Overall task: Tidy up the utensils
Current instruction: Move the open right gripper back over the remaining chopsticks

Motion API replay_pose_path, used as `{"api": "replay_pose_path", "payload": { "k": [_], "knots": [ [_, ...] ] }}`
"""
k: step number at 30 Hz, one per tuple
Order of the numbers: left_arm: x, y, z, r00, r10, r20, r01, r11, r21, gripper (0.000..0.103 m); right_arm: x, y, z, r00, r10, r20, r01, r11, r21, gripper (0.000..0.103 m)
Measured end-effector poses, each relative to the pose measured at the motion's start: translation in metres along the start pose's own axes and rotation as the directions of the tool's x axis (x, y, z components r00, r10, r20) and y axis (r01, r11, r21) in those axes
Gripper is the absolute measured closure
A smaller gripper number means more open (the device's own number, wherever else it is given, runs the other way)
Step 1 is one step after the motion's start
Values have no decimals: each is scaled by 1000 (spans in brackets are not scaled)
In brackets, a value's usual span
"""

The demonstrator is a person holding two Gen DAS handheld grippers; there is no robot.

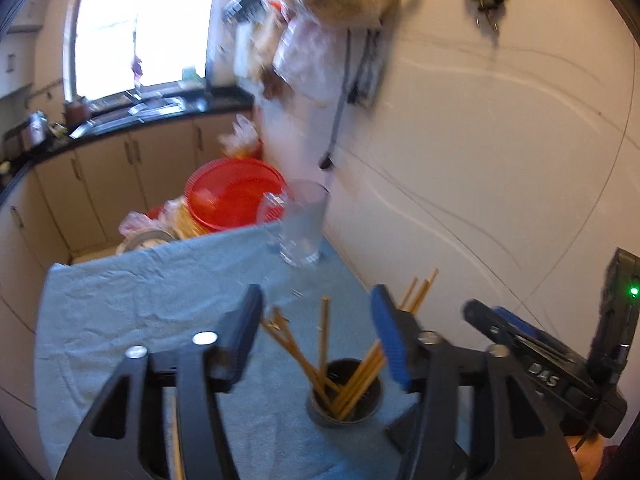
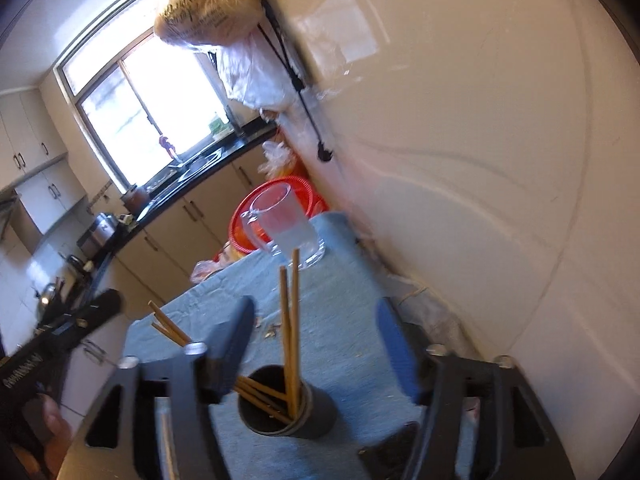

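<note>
A dark round cup [image 1: 346, 394] stands on the blue cloth [image 1: 140, 312] and holds several wooden chopsticks [image 1: 324, 332] that fan out of its rim. My left gripper [image 1: 316, 296] hangs open just above and behind the cup, its pads clear of the sticks. In the right wrist view the same cup [image 2: 288, 400] sits low between the fingers of my right gripper [image 2: 316, 308], which is also open. Two chopsticks [image 2: 290, 320] rise upright between its jaws without touching a pad. Each gripper shows at the edge of the other's view.
A clear glass mug [image 1: 304, 220] [image 2: 288, 224] stands at the far end of the cloth. A red basin [image 1: 236, 192] and plastic bags lie beyond the table edge. A white wall [image 2: 480, 160] runs close along the right side. Kitchen counters lie far left.
</note>
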State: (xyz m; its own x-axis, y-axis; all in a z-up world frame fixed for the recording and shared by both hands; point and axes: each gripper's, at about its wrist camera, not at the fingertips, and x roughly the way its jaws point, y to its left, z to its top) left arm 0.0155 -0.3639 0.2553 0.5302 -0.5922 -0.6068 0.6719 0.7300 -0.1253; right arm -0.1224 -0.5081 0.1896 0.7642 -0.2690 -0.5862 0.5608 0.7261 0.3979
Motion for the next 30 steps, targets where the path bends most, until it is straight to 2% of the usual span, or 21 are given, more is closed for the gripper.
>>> {"api": "replay_pose_path", "payload": {
  "k": [2, 4, 7, 11, 15, 21, 30],
  "knots": [
    [-17, 8, -2, 997, 46, 58, -45, 999, -18, 17, -14, 0, -2, 999, -25, 38, 25, 1000, -14, 14],
    [-34, 19, -6, 991, 82, 104, -76, 995, -56, 8, -23, 3, -5, 997, -50, 50, 52, 998, -31, 9],
    [-52, 37, -15, 984, 123, 132, -111, 989, -94, 7, -34, 5, -11, 997, -58, 56, 61, 997, -42, 8],
    [-69, 64, -33, 978, 170, 118, -153, 978, -143, 7, -39, 14, -23, 999, -36, 33, 38, 997, -62, 8],
    [-81, 90, -57, 973, 213, 83, -196, 964, -179, 7, -38, 32, -41, 1000, 11, -14, -12, 996, -90, 8],
    [-94, 133, -90, 960, 278, 14, -265, 928, -262, 7, -30, 70, -69, 993, 76, -91, -89, 983, -160, 8],
    [-115, 174, -125, 947, 317, -42, -315, 899, -304, 7, -17, 118, -105, 977, 127, -169, -166, 957, -237, 8]
  ]
}}
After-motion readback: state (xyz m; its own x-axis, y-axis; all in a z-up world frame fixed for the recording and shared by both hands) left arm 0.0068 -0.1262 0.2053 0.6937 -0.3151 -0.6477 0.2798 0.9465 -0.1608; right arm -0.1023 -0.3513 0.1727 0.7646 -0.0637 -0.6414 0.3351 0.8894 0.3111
